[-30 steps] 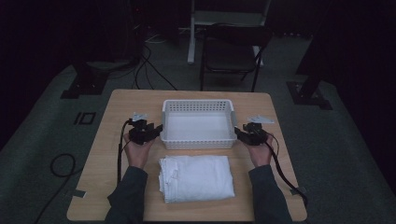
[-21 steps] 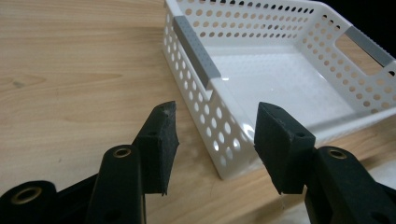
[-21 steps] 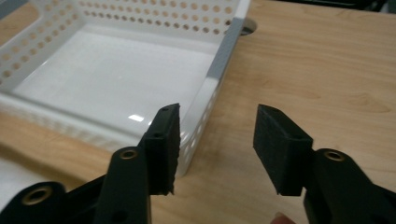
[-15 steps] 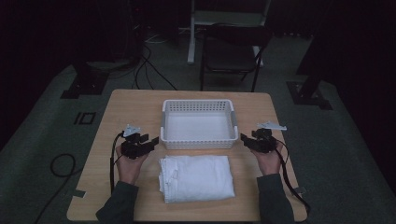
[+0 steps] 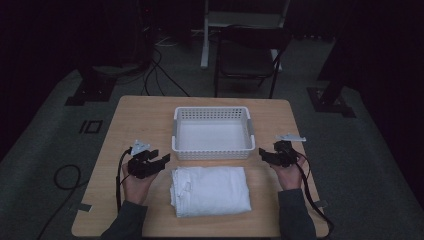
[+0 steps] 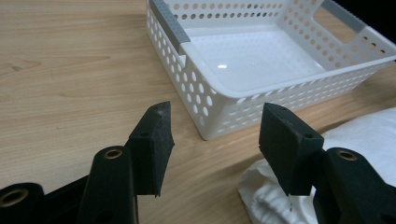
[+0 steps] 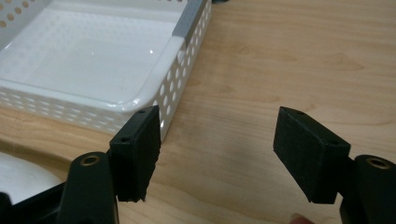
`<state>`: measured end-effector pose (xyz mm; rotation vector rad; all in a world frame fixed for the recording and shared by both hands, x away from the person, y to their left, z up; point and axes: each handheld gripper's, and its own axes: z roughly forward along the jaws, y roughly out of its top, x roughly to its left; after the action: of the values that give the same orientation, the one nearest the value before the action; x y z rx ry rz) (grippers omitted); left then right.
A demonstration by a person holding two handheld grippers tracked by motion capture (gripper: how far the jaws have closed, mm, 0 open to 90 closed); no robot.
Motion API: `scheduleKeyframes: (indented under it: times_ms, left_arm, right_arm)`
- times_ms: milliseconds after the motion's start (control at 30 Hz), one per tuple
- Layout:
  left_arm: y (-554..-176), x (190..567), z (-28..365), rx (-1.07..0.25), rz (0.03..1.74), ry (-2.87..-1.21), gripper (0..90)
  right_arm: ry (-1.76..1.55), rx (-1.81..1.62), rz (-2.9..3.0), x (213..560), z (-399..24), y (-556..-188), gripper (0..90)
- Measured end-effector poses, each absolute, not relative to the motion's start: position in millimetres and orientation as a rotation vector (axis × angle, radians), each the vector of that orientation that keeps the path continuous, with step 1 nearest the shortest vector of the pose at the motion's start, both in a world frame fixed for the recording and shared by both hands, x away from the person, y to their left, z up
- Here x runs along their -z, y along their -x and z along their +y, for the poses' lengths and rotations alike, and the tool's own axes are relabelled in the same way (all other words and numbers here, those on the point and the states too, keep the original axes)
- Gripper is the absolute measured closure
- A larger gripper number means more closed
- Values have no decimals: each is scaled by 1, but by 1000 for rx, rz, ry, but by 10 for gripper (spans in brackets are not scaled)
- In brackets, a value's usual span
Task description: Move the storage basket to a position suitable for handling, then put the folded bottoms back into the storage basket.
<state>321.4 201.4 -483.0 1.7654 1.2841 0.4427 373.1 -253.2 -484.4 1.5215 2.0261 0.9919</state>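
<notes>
High view has the folded towel [image 5: 210,191] lying flat on the table [image 5: 145,115] at the near edge, just in front of the empty white basket [image 5: 213,133], its long axis running left to right, between the two hands. The left gripper [image 5: 159,161] stands just off the towel's left end, near its far corner, tips aimed toward the basket; the right gripper [image 5: 267,154] stands off the right end, a little farther up, level with the basket's near right corner. So the towel lies inward and toward the person from each gripper, and the left one looks slightly the nearer. In the left gripper view the jaws stand apart with nothing between them, having just been opening, the towel's bunched edge [image 6: 275,196] low behind the right-hand jaw and the basket corner [image 6: 205,116] ahead. The right gripper view shows its jaws also wide and empty, just opened further, bare wood between them, the basket's corner [image 7: 154,100] behind its left-hand jaw and a sliver of towel [image 7: 21,179] at lower left. My guess is each gripper must swing inward and back to take an end of the towel.
</notes>
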Motion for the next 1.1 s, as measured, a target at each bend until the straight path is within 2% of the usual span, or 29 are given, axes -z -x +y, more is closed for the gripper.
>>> scheduleKeyframes:
  times_ms: [167, 300, 500, 600, 700, 800, 1100]
  left_arm:
    - [-313, 478, 202, -438, 1260, -1759, 398]
    - [-307, 477, 200, -417, 1240, -1755, 368]
    - [-300, 480, 198, -385, 1217, -1770, 370]
    - [-295, 482, 196, -361, 1209, -1763, 368]
    - [-291, 484, 193, -354, 1198, -1775, 366]
    - [-286, 486, 186, -342, 1180, -1797, 353]
    - [-269, 491, 160, -350, 1130, -1895, 305]
  right_arm:
    - [-1521, -1022, 2049, 483, -255, -369, 251]
    - [-1513, -1055, 2061, 479, -253, -364, 140]
    - [-1452, -1056, 2093, 474, -244, -356, 129]
    - [-1365, -1060, 2132, 473, -229, -342, 159]
    - [-1283, -1042, 2172, 478, -216, -329, 248]
    - [-1237, -1051, 2210, 483, -210, -319, 290]
    - [-1188, -1066, 2253, 489, -208, -292, 324]
